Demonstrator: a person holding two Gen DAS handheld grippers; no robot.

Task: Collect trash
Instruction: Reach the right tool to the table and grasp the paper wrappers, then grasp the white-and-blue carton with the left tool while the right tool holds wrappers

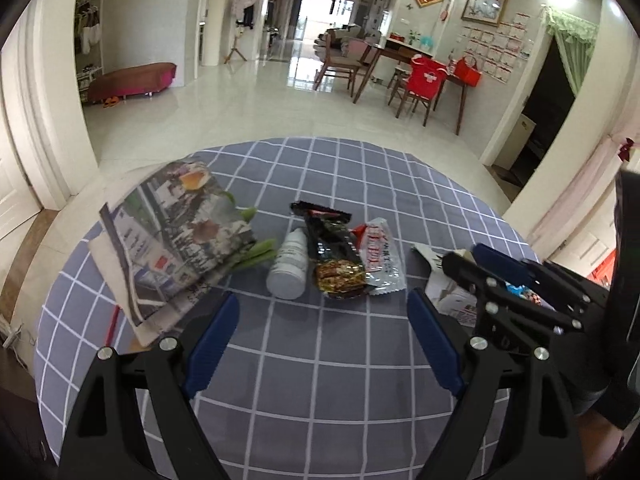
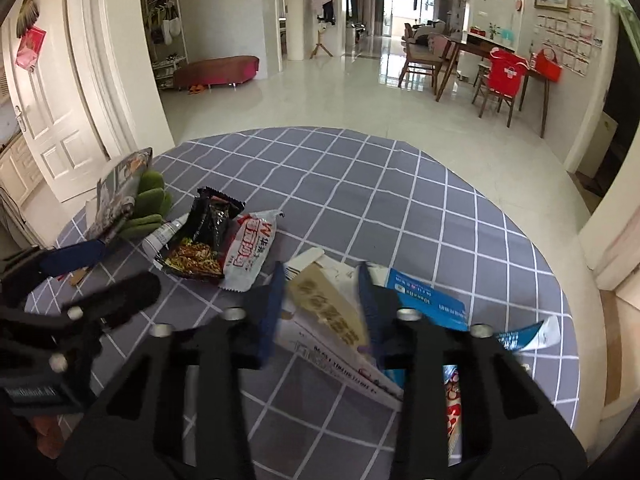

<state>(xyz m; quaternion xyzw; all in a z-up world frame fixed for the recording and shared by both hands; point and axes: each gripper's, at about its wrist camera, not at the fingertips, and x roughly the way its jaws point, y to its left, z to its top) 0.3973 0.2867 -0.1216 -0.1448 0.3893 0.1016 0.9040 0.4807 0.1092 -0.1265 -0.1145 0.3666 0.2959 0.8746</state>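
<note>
a: right gripper [image 2: 320, 280] — state?
b: narrowed onto a flattened paper carton [image 2: 332, 312], beige flap up between the blue pads [image 2: 272, 304]. both pads look pressed on it, though the frame is motion-blurred there.
a: what lies right around it?
b: the carton's white printed panel runs back under the gripper. just right of the right finger, a blue-and-white box flap [image 2: 428, 296], touching the carton pile. all on the grey checked tabletop [image 2: 400, 200].
a: left gripper [image 1: 322, 328]?
b: fingers wide apart, nothing between them, hovering over bare cloth.
a: ahead of it?
b: just beyond the fingertips, a white plastic bottle [image 1: 289, 270] on its side. touching its right, a dark noodle wrapper [image 1: 332, 248], then a white-and-red wrapper [image 1: 378, 256] overlapping that.
a: further left?
b: folded newspaper [image 1: 176, 236] ahead-left of the left finger, green leafy stalks [image 1: 256, 252] poking from under it toward the bottle.
a: the two grippers relative to each other?
b: right one sits just right of the left gripper's right finger, over the carton pile.
</note>
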